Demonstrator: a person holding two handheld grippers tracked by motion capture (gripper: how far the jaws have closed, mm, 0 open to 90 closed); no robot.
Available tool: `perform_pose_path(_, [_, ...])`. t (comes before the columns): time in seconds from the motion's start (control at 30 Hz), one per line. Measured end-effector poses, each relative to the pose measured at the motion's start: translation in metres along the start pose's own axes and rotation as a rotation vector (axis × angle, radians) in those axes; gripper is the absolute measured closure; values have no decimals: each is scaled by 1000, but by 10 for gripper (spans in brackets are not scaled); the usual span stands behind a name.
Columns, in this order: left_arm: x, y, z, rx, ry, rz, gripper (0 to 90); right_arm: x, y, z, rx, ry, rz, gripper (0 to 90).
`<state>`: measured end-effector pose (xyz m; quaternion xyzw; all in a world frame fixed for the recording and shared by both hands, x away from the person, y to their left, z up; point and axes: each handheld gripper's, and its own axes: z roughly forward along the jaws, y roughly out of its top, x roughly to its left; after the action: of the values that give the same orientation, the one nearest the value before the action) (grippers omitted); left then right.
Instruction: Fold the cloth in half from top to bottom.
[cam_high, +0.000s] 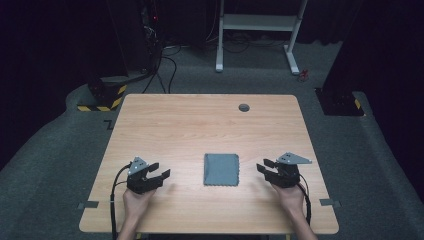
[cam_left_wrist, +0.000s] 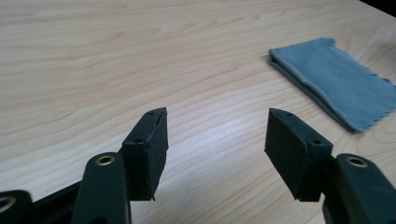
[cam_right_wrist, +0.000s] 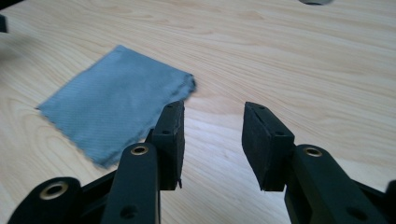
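Left tongs (cam_high: 159, 170) and right tongs (cam_high: 265, 166): I hold both parted and empty, nothing between the jaws, one on either side of the single folded grey cloth (cam_high: 221, 169). It lies flat on the tabletop (cam_high: 200, 120) between them, near each but touching neither. I judge this flanking stance leaves both side edges within reach. Count: two tongs, one cloth.

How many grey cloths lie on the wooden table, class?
1. The folded grey cloth lies flat on the table, near the person's edge, between the left gripper and the right gripper, touching neither. None seems hidden.
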<state>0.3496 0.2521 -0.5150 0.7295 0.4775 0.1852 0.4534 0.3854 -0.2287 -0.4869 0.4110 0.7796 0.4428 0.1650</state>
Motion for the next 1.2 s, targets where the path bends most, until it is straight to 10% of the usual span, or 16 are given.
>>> perform_pose_path(0.67, [15,-7,6,106,145,37,377,-42,-42,-23,59,-201,48,592])
perform_pose_path(1.2, [16,-7,8,141,188,39,340,-48,-46,-15,144,-250,47,452])
